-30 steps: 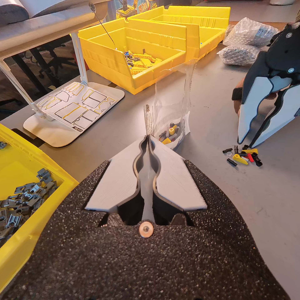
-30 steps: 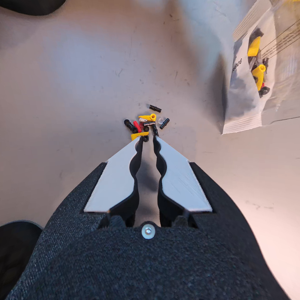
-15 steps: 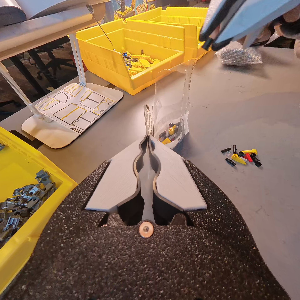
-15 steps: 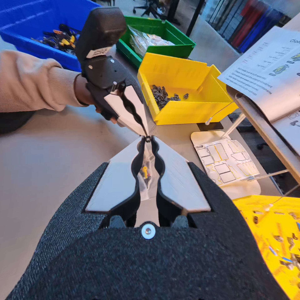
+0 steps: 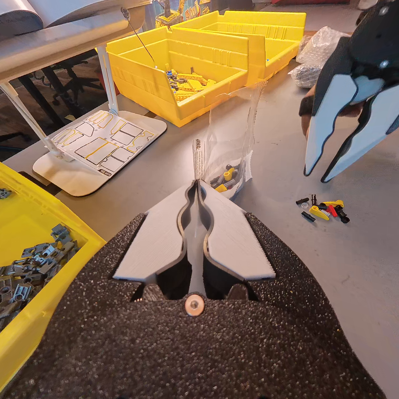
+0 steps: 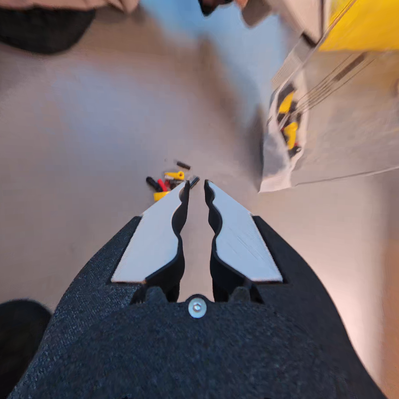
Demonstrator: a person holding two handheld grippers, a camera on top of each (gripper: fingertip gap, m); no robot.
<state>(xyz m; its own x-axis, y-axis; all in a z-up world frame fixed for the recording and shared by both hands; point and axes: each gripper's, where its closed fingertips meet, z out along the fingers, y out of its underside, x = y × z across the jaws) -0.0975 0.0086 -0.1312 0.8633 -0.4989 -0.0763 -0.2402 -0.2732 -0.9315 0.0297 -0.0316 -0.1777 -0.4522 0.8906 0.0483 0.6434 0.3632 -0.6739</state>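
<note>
Left gripper (image 5: 196, 183) jaws closed, pinching the edge of a clear plastic bag (image 5: 231, 138) that stands upright just ahead of the tips, small bricks in its bottom. Right gripper (image 6: 196, 182) jaws narrowly parted, empty, hovering above the grey table (image 5: 323, 269); loose pile of small black, yellow and red pieces (image 6: 169, 182) just beyond and left of its tips. Bag sits right of those jaws. Yellow bin (image 5: 21, 233) of grey parts left of left jaws; more yellow bins (image 5: 183, 64) beyond.

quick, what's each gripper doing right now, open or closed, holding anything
Left gripper: closed, pinching the edge of the clear plastic bag.
Right gripper: open, empty, above the small loose parts.
</note>
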